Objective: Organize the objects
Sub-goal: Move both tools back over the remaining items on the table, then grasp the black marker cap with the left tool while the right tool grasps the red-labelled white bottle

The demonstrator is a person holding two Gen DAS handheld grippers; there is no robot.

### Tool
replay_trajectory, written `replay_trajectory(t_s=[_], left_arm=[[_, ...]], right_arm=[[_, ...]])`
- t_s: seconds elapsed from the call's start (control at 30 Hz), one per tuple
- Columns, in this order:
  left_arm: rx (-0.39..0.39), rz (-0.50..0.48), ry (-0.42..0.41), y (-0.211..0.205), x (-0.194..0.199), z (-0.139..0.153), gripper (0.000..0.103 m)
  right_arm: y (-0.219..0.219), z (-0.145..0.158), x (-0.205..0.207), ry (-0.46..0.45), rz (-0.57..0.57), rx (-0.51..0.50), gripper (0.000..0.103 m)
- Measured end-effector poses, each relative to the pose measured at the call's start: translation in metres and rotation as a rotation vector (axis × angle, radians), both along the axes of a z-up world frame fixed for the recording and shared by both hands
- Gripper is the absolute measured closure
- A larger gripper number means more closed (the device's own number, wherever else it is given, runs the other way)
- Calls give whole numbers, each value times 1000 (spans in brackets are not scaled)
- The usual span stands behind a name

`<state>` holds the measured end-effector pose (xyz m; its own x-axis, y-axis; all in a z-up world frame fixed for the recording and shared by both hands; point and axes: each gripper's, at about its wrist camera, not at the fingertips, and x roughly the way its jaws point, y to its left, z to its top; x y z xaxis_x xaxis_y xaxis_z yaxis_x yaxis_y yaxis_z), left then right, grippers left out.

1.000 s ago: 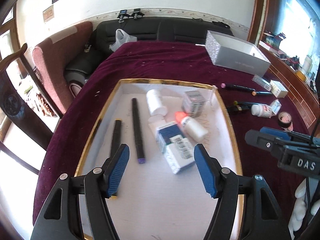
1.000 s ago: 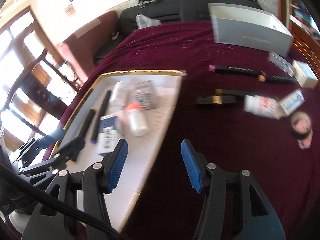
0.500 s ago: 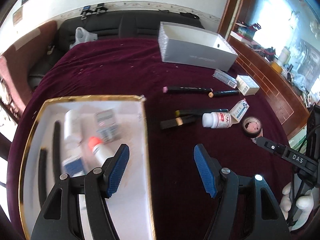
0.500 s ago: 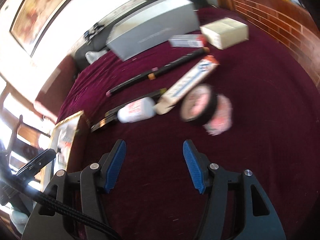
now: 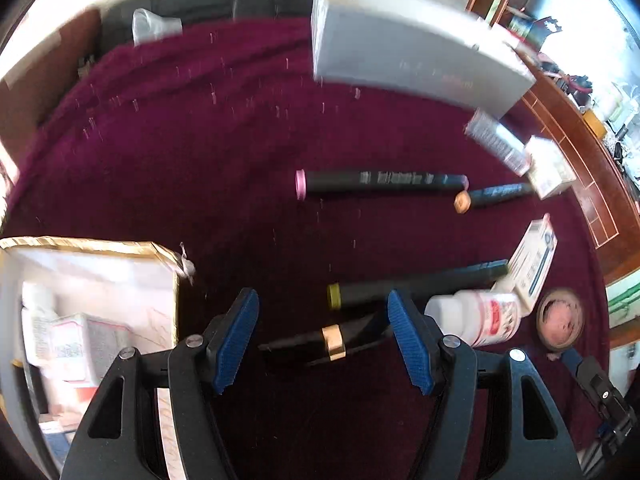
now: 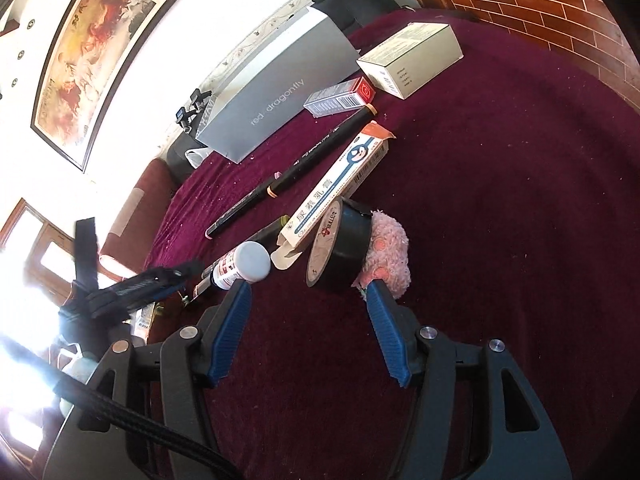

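Note:
My left gripper is open and empty, its fingers on either side of a black pen with a gold band lying on the maroon cloth. A green-capped marker and a white pill bottle lie just beyond. The gold-rimmed white tray with boxes sits at the left. My right gripper is open and empty, just short of a black tape roll with a pink fluffy thing beside it. The pill bottle and a long ointment box lie to the roll's left.
A grey box stands at the back. A pink-capped marker, an orange-capped marker, a small white carton and a red-ended box lie on the cloth. A wooden ledge runs along the right.
My left gripper has swung right from over the tray to the pens on the cloth. My right gripper has moved right and closer to the tape roll.

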<state>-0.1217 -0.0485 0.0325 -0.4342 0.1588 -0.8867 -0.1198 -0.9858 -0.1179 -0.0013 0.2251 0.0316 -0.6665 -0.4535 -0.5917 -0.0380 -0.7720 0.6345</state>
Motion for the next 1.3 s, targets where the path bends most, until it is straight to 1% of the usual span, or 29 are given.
replay_trajectory(t_s=[0.03,0.07,0.17,0.23,0.27,0.3,0.4,0.5,0.6,0.63,0.7,0.77,0.8,0.87,0.9,0.97,1.07,1.17,1.3], left_arm=[[-13,-23,12,4,3,1,42],[25,-76,-32,9,8,-3,42],[31,-167,-37,23,27,-1,42],[108,-232,-96,28,39,-6,42],[129,-241,-116,29,44,-9,42],[125,-249,-116,31,50,-11,42],[52,-262,-46,36,60,-13,42],[-6,-283,-10,45,67,-18,42],[-123,-335,55,66,73,-19,42],[-139,-344,96,71,78,-17,42],[-162,-352,137,79,87,-17,42],[-159,-341,155,80,91,-15,53],[-147,-334,156,79,94,-14,55],[-107,-326,147,75,97,-13,67],[-106,-325,146,75,98,-14,70],[-103,-329,140,76,103,-12,89],[-79,-343,122,76,110,-9,89],[-57,-351,130,73,122,-3,89],[30,-324,150,56,140,16,89]], right_arm=[[0,-1,-1,0,5,-9,41],[2,-3,-1,-2,6,-17,40],[1,-6,-2,-11,24,-23,40],[-1,-7,-2,-20,37,-22,40],[-2,-8,-2,-24,40,-21,40],[-2,-8,-3,-25,39,-21,40],[-3,-9,-2,-24,34,-15,40],[-5,-9,-1,-24,35,0,40],[-8,-9,0,-24,40,20,40],[-9,-9,-1,-25,42,25,40],[-11,-11,-1,-31,45,32,40],[-11,-13,-2,-39,48,32,40],[-11,-14,-3,-40,49,31,40],[-11,-13,-2,-38,50,32,39],[-12,-13,-3,-37,46,36,39],[-13,-13,-3,-34,48,47,38],[-16,-12,-3,-28,55,63,36],[-19,-12,-3,-20,63,80,32],[-22,-12,-2,-10,62,98,31]])
